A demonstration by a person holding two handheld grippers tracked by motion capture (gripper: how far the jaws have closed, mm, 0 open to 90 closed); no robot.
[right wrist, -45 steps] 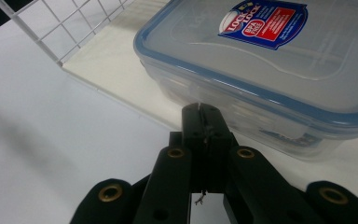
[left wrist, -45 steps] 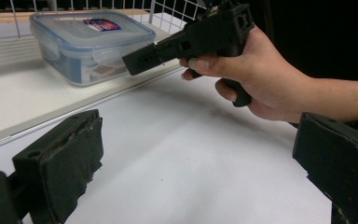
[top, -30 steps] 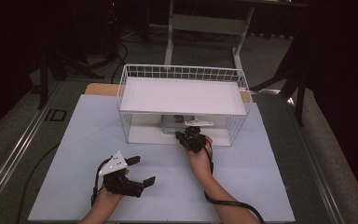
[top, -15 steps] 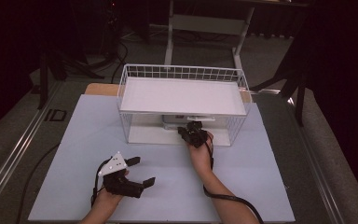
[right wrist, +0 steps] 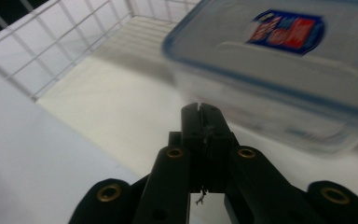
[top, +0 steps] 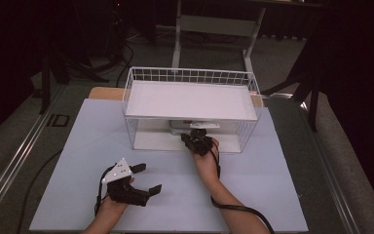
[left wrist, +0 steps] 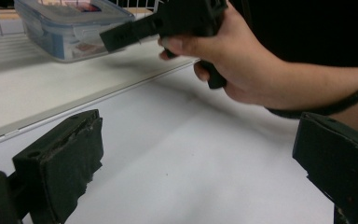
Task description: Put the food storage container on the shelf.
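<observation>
The landmark here is the white wire rack with a flat white top shelf (top: 190, 100) standing toward the far side of the pale worktop (top: 78, 146). On the rack's lower shelf, under that top shelf, sits a clear plastic food box with a blue-rimmed lid and a red and blue label (right wrist: 279, 60).

The right hand-held gripper (top: 197, 140) is at the open front of the rack, its tip pointing in at the box. In the right gripper view its jaws are pressed together with nothing between them, and the box lies just beyond the tip, not touched as far as can be told. The left hand-held gripper (top: 143, 178) rests on the worktop well in front of the rack, toward its left corner, with its jaws spread wide and empty.

The step in hand looks like the reach for the box under the shelf. The next move probably calls for the right jaws to part enough to take the near wall or lid edge of the box, then close on it and draw it straight out toward the front, keeping low so it passes beneath the top shelf and between the wire sides.
</observation>
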